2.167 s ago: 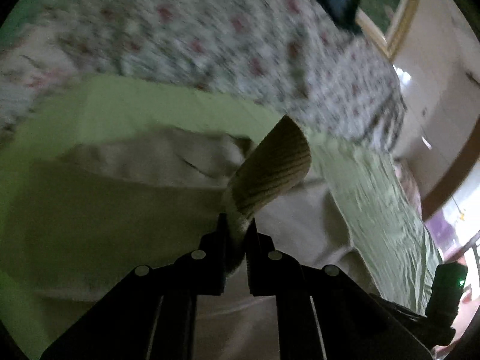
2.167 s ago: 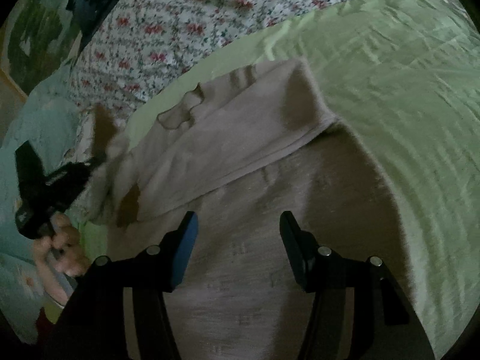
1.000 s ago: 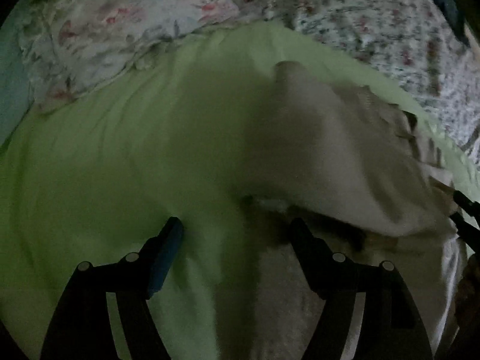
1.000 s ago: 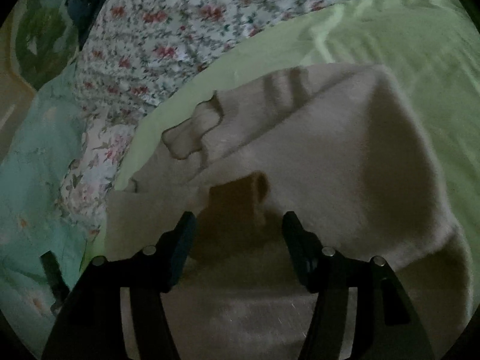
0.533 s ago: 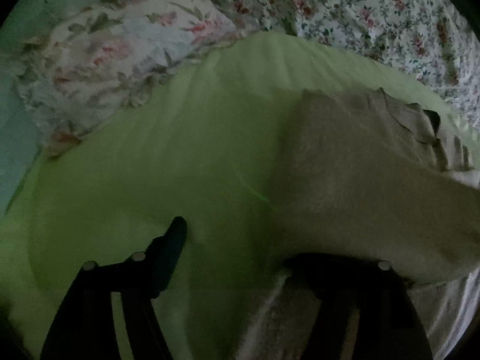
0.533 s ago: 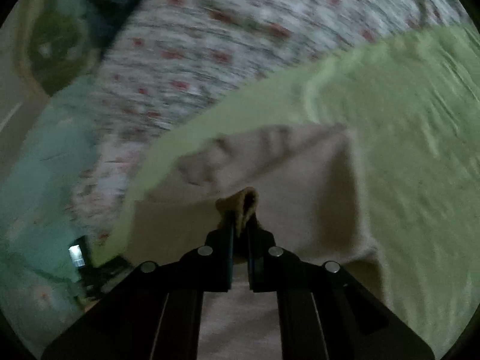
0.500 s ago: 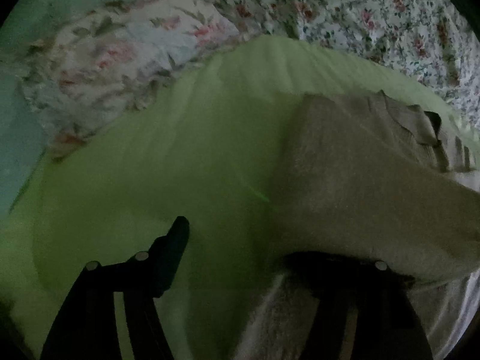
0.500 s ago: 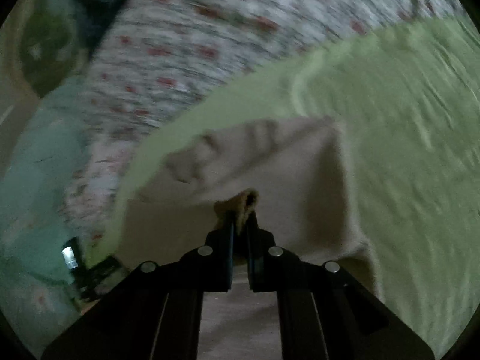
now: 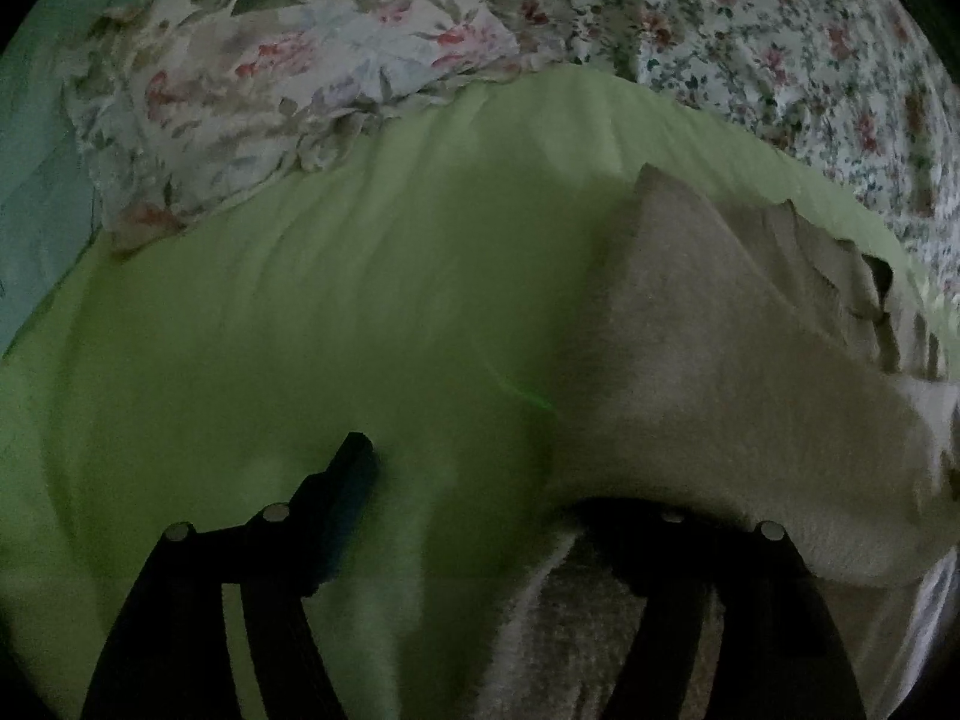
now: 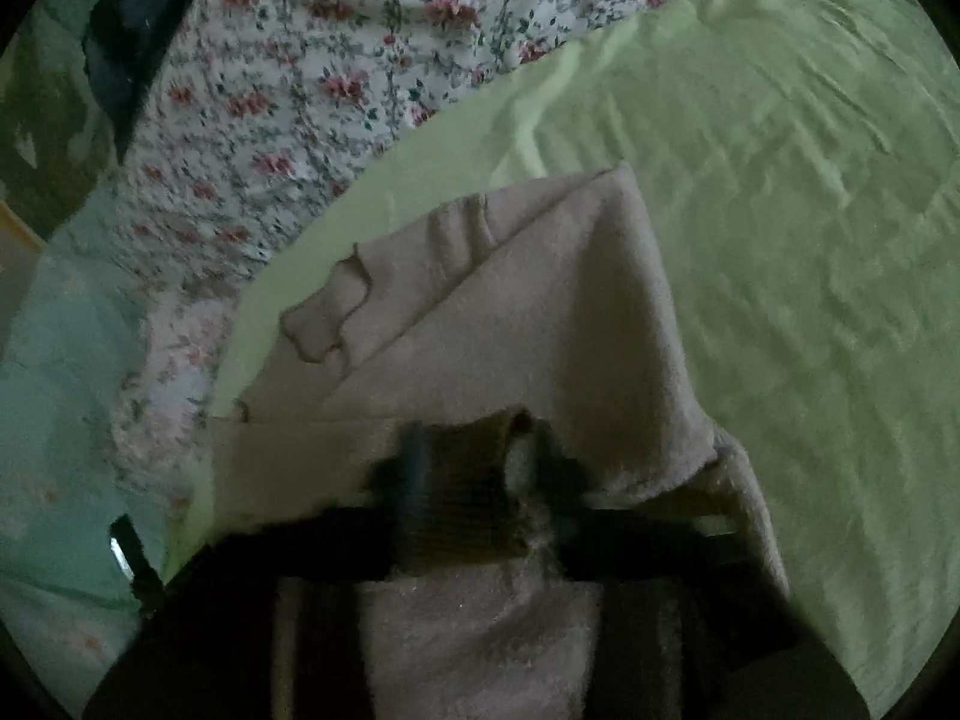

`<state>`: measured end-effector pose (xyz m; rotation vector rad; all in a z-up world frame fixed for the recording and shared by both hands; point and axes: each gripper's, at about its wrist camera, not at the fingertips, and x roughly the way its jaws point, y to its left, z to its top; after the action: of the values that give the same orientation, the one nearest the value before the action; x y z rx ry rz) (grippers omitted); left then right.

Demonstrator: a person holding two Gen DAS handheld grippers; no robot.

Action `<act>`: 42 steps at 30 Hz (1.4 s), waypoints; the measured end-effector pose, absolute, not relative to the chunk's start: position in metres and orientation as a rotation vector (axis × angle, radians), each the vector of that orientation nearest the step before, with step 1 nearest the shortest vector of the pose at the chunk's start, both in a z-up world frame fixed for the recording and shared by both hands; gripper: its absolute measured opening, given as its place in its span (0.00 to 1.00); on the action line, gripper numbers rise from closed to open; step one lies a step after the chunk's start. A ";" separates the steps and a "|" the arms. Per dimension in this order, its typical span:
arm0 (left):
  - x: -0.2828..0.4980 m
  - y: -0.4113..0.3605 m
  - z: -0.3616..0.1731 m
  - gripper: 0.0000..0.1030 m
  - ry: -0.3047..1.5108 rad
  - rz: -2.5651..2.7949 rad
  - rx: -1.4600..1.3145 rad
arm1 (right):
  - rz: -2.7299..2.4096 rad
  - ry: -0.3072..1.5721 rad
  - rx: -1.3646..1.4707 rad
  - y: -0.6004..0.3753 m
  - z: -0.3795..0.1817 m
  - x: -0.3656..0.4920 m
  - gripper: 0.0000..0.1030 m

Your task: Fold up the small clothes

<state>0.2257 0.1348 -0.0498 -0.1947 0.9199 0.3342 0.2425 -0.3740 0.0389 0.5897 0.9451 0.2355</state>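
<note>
A beige knit sweater (image 10: 540, 324) lies part folded on the green sheet (image 10: 810, 240), its sleeve laid across the body. The sleeve's brown ribbed cuff (image 10: 474, 480) sits between the fingers of my right gripper (image 10: 480, 474), whose jaws are opening; the fingers are blurred. In the left wrist view the sweater (image 9: 720, 372) fills the right side. My left gripper (image 9: 480, 480) is at its left edge and its jaws are opening. One of its fingers (image 9: 354, 468) is over bare sheet; the other is hidden under a sweater fold. Sheet and sweater hem lie between them.
A floral pillow (image 9: 270, 78) and a floral quilt (image 9: 780, 48) border the far side of the green sheet (image 9: 270, 330). The quilt (image 10: 312, 78) and teal bedding (image 10: 54, 396) lie at the left of the right wrist view, where a dark device (image 10: 126, 546) shows.
Half a second ago my right gripper was shut on the brown cuff; its jaws have since spread and the cuff lies between them. The left gripper has hardly moved.
</note>
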 end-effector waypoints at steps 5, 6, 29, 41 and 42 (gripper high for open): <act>0.224 0.140 -0.052 0.72 0.919 0.334 -0.241 | 0.326 0.931 0.578 -0.364 0.029 0.234 0.62; 0.224 0.142 -0.052 0.72 0.918 0.334 -0.253 | 0.335 0.952 0.536 -0.356 0.028 0.235 0.49; 0.211 0.166 -0.020 0.80 0.932 0.051 -0.294 | 0.330 0.915 0.514 -0.344 0.071 0.211 0.53; 0.204 0.162 -0.060 0.80 0.942 0.149 -0.226 | 0.865 1.127 0.352 -0.101 0.051 0.346 0.74; 0.202 0.162 -0.061 0.80 0.937 0.149 -0.228 | 0.871 1.137 0.321 -0.081 0.046 0.358 0.74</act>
<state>0.2024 0.1624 -0.0611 -0.2276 0.9370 0.1491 0.3580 -0.0811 0.0456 0.3211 1.1373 0.8713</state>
